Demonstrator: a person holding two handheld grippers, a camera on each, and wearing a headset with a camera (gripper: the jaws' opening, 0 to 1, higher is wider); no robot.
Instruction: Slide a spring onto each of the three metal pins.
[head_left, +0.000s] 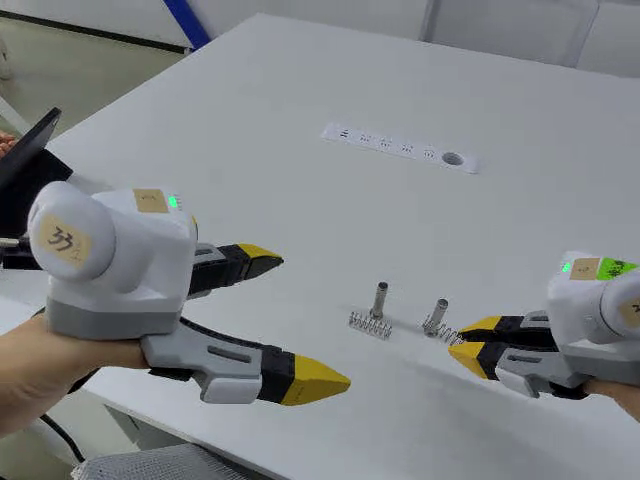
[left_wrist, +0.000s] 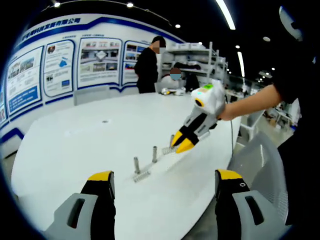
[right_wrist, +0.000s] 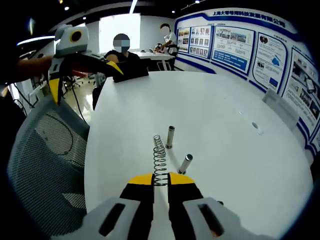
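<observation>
White workbench (head_left: 250, 130) with inset socket strip (head_left: 400, 147), blue-trimmed poster wall (left_wrist: 65, 62), grey mesh chair (right_wrist: 42, 165), ceiling strip lights (left_wrist: 226, 14)

text "33" | on tan label (head_left: 62, 240) | left claw (head_left: 312, 321) | wall banner (right_wrist: 248, 15) lettering unreadable

This looks like a company lab or demonstration hall with an office feel. The large white table (head_left: 300, 150) is the meeting-room kind, with a power socket strip (head_left: 400, 147) set flush into its top. Beyond the table's far side, a curved wall carries blue-trimmed display boards (left_wrist: 65, 60) of printed posters, photos and Chinese lettering. Past the table's far end stand metal shelving racks (left_wrist: 215, 62) loaded with gear. One person (left_wrist: 148, 67) stands there and another (right_wrist: 126, 56) sits at the table's end. A grey mesh office chair (right_wrist: 45, 165) is drawn up at its near edge. Above the table, a dark ceiling carries strip lights (left_wrist: 226, 15) and small spotlights.
</observation>
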